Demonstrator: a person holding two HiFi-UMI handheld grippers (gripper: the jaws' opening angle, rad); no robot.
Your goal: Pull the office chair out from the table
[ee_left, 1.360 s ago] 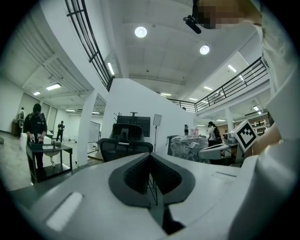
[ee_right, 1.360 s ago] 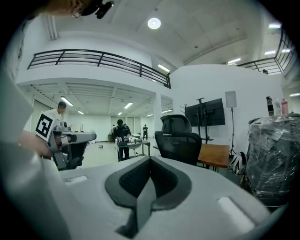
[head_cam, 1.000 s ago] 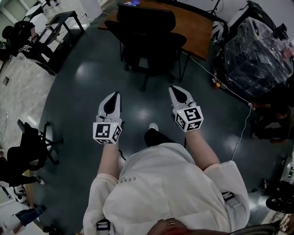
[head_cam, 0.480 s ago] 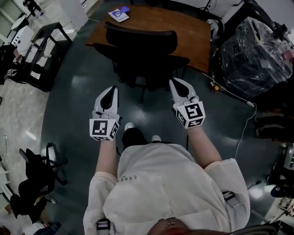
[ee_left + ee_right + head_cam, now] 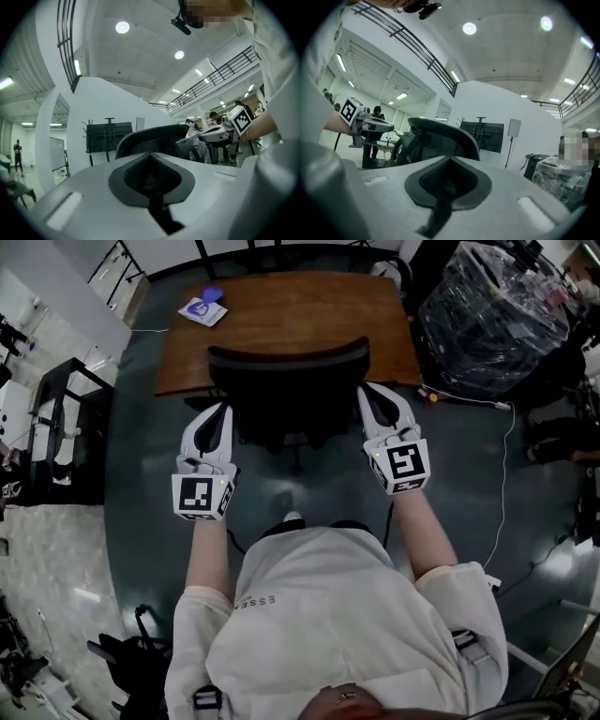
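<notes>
The black chair, with its curved backrest, sits tucked against the brown wooden bench. The smooth white left gripper and right gripper flank the backrest, fingers pressed together, holding nothing.

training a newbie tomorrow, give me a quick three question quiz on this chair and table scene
1. True or false: the black curved-back office chair stands against the near edge of the brown wooden table.
2. Where are the left gripper and right gripper? A: one on each side of the chair's backrest. B: both over the table. C: both lying on the floor.
3. Fill in: both grippers' jaws are ___.
Key: 1 true; 2 A; 3 shut, with nothing between them.
</notes>
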